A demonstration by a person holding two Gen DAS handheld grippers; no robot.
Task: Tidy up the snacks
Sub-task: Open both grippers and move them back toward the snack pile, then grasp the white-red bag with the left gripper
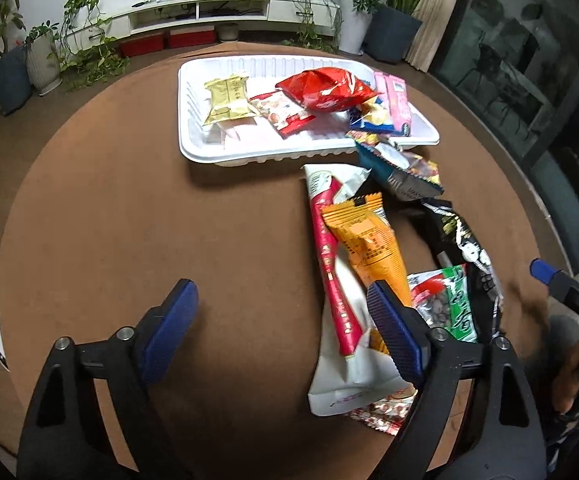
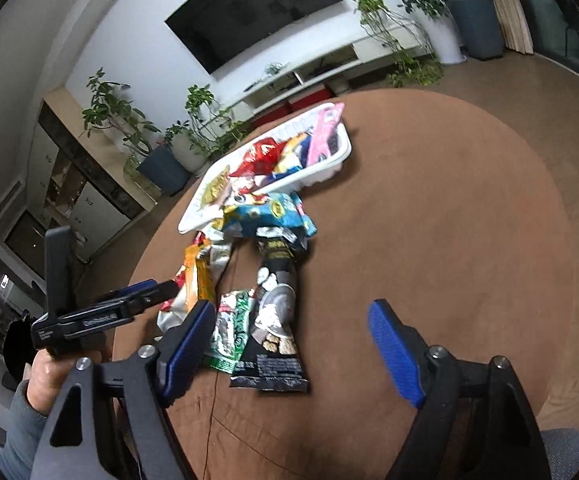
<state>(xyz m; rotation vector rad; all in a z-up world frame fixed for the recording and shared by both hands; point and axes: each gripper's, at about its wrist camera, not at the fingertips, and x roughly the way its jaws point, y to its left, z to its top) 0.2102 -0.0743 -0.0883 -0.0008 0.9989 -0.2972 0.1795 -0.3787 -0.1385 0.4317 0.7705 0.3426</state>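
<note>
- Hovering over a round brown table [image 1: 129, 200], left gripper [image 1: 281, 328] with jaws standing wide apart, nothing between the blue pads.
- Overlapping the lower end of an orange packet [image 1: 369, 248] with the right-hand pad of that gripper; touching or just above, cannot tell.
- Lying under the orange packet, a long white-and-red packet [image 1: 337, 304], running from near the tray toward the camera.
- Sitting just beside those two, a green-and-clear nut bag [image 1: 445, 300] and a black packet [image 1: 465, 240] with a cartoon face.
- Resting at the far side of the table, a white tray [image 1: 193, 136] holding a gold packet [image 1: 229, 100], a red bag [image 1: 325, 88], a pink packet [image 1: 395, 100] and a few more.
- Leaning half over the tray's near right corner, a blue packet [image 1: 401, 172].
- Hanging above the table in the right wrist view, right gripper [image 2: 293, 340], jaws likewise wide apart and gripping nothing.
- Lying between and just ahead of its pads, the black packet [image 2: 277, 320], with the green bag [image 2: 229, 332] next to the left pad.
- Showing at the left edge of that view, a hand [image 2: 45, 376] holding the left gripper's handle.
</note>
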